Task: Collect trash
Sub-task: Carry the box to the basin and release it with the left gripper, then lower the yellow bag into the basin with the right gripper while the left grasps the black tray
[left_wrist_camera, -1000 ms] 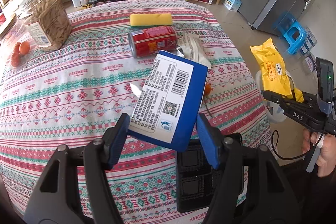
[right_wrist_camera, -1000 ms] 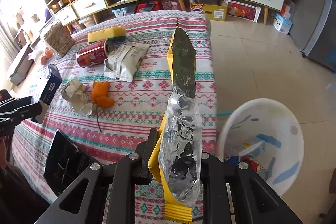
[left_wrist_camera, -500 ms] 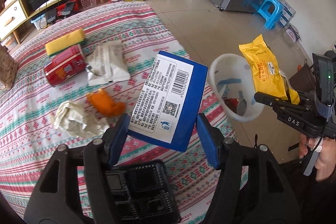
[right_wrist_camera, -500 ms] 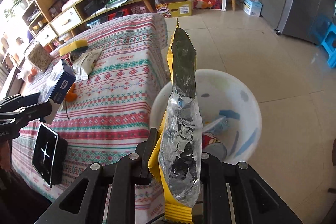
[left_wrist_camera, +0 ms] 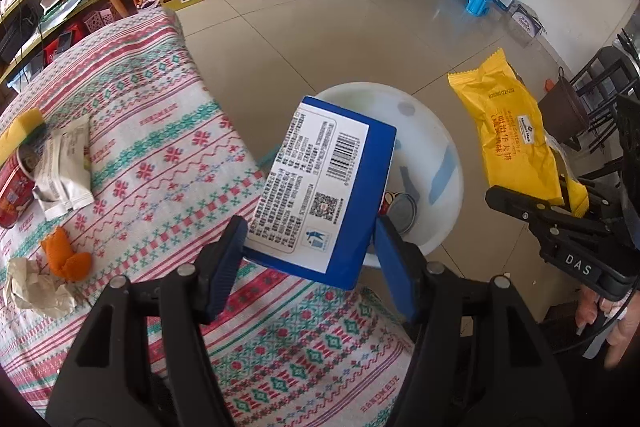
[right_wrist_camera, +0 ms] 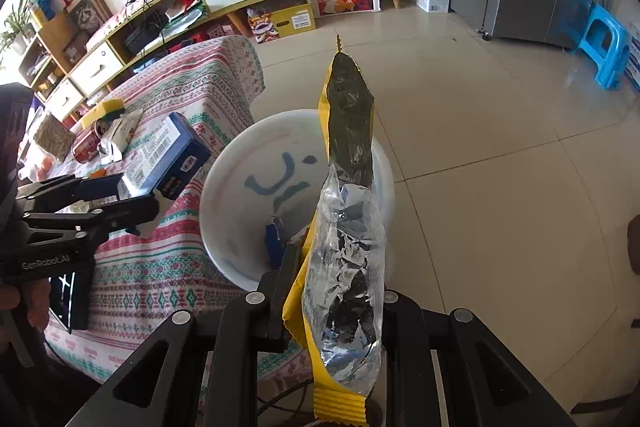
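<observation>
Two pinched items: glossy rectangular carton (left_wrist_camera: 320,187), crinkled foil wrapper (right_wrist_camera: 348,227).

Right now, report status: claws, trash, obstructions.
Left claw shut on blue box. Right claw shut on yellow wrapper. Both near white bin. Nothing blocking.

The left gripper (left_wrist_camera: 308,255) clamps a blue box (left_wrist_camera: 320,195) above a white bin (left_wrist_camera: 448,163).

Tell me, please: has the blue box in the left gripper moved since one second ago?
Yes. The blue box, held by the left gripper, has travelled from above the tablecloth toward the white bin on the floor, and now overlaps its rim.
</observation>
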`<state>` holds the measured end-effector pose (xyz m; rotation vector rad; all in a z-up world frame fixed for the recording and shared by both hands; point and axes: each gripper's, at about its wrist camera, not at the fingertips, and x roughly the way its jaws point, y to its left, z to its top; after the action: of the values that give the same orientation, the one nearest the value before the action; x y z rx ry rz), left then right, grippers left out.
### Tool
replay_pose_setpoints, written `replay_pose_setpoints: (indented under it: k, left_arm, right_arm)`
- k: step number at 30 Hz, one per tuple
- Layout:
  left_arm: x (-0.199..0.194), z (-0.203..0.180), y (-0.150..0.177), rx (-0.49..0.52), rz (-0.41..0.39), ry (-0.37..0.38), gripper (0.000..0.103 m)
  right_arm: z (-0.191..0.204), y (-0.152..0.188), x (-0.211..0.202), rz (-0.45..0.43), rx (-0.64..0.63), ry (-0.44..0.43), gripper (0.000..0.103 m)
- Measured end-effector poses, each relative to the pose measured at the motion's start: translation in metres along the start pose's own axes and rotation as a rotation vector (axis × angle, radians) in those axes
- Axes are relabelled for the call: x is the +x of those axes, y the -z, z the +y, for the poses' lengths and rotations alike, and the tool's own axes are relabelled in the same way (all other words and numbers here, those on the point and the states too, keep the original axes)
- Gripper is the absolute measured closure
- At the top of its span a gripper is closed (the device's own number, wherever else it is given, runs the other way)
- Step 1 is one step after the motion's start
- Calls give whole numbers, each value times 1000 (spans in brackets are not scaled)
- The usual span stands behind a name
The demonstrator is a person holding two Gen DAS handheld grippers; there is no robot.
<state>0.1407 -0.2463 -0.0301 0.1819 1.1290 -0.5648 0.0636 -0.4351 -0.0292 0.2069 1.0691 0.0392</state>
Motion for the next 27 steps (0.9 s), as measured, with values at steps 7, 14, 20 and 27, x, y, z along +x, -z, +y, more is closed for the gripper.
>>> replay_pose_setpoints:
  k: [7,14,20,27]
  left_arm:
    - [16,-20,-10,55,-4,-5,37]
    - [16,-23,-9,63,13,15,22]
    - [7,-10,-3,32,10,2,21]
    - [-9,8,13,17,-7,-37,20]
  right_arm:
    - [-10,7,-6,-1,32,3,81]
    - [-10,8,-4,8,32,7,81]
    - [-7,6,0,18,21,9,81]
    - [0,2,9,42,-1,15,81]
